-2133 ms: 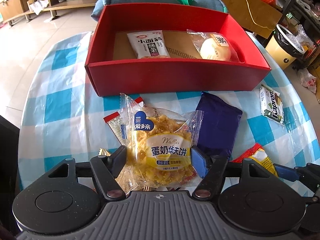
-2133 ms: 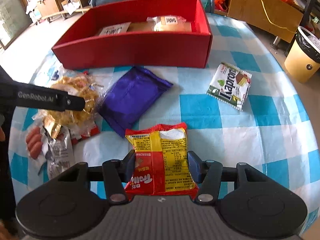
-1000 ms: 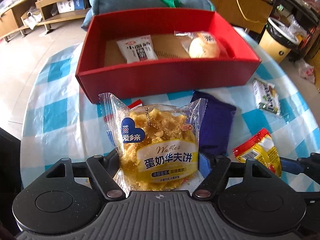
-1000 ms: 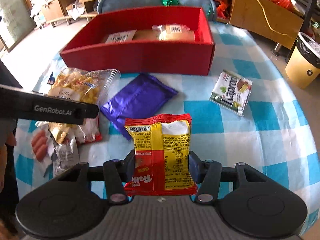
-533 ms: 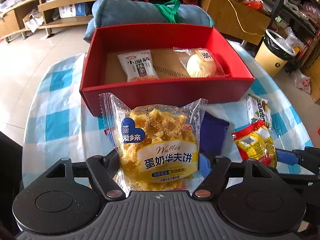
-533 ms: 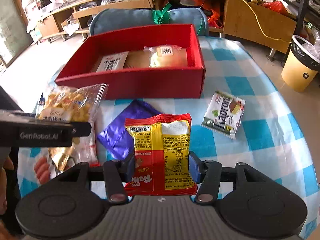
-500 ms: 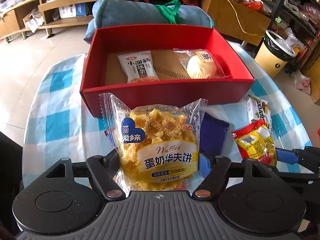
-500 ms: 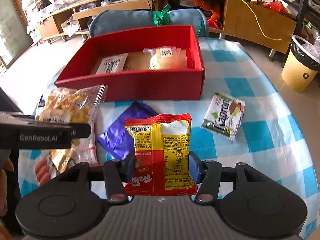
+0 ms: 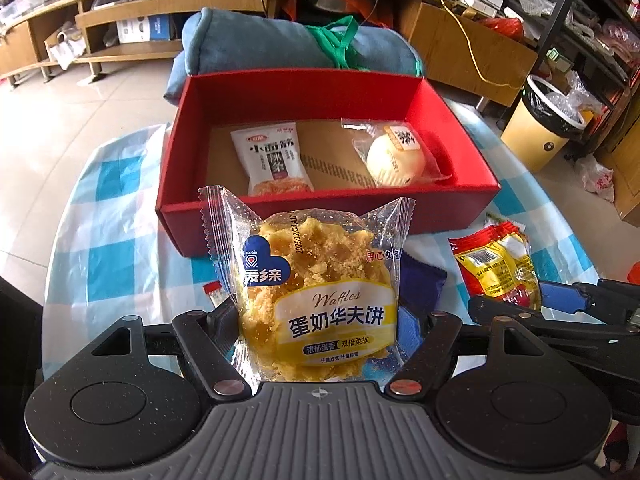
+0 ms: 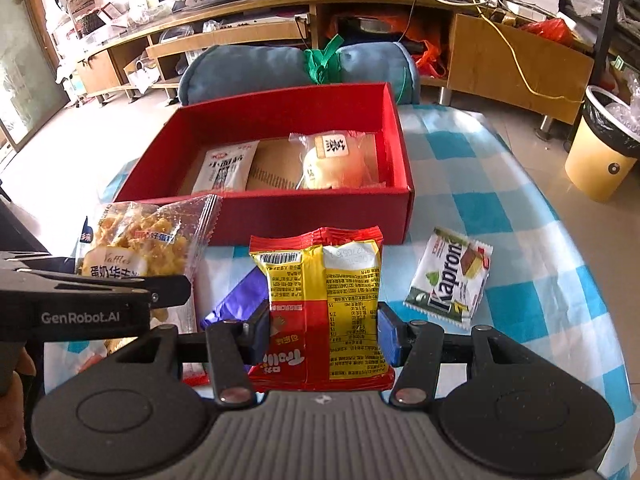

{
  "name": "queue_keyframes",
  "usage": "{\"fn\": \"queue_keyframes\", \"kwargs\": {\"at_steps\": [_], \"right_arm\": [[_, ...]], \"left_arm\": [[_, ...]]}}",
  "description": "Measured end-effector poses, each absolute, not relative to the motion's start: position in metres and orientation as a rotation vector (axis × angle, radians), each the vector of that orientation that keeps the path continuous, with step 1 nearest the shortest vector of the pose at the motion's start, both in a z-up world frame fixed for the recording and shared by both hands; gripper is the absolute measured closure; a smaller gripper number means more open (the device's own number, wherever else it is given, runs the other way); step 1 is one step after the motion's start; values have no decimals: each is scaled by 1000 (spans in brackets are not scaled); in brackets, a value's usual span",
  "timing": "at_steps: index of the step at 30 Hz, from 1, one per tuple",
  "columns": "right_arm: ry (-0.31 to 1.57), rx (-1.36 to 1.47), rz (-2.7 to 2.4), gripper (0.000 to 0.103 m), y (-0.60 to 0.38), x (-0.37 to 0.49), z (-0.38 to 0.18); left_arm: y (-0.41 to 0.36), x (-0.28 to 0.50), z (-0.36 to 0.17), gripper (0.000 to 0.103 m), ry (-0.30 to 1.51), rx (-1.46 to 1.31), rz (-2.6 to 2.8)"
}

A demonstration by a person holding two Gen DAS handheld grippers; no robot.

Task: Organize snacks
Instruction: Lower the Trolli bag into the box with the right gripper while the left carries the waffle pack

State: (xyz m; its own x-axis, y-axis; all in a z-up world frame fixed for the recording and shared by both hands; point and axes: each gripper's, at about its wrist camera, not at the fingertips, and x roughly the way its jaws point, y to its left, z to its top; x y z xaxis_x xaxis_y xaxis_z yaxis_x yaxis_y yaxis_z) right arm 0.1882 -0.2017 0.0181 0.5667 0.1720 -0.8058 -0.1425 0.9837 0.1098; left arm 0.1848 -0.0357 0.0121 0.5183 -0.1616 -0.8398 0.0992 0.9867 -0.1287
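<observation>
Blue-and-white checked cloth covers the table (image 10: 500, 216), with wooden shelving and cabinets along the back of the room.

At the bottom centre of the left wrist view, the left gripper (image 9: 318, 328) pinches a clear-wrapped waffle pack (image 9: 316, 292) by its lower sides, holding it upright above the cloth. Behind it, in the middle of the frame, sits the red box (image 9: 280, 216), open on top. Inside lie a white spicy-strip packet (image 9: 274, 158) on the left and a wrapped round bun (image 9: 396, 160) on the right, apart from each other.

At the bottom centre of the right wrist view, the right gripper (image 10: 323, 332) is clamped on a red-and-yellow snack bag (image 10: 320, 304), also upright and off the table. Just left of it, a purple packet (image 10: 240, 300) lies on the cloth, partly hidden. To the right, a green-and-white Kaprons wafer pack (image 10: 450, 280) lies flat, just before the box's near right corner.

Beyond the box, a rolled blue cushion (image 10: 256, 68) tied with green ribbon rests at the upper centre. A yellow waste bin (image 10: 600, 156) stands on the floor at the right edge.
</observation>
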Motion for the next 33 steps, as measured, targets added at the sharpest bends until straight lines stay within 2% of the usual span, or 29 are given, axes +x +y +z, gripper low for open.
{"fn": "queue_keyframes", "kwargs": {"at_steps": [33], "right_arm": [[877, 49, 197, 55, -200, 280, 38]], "left_arm": [[-33, 264, 34, 23, 961, -119, -76]]}}
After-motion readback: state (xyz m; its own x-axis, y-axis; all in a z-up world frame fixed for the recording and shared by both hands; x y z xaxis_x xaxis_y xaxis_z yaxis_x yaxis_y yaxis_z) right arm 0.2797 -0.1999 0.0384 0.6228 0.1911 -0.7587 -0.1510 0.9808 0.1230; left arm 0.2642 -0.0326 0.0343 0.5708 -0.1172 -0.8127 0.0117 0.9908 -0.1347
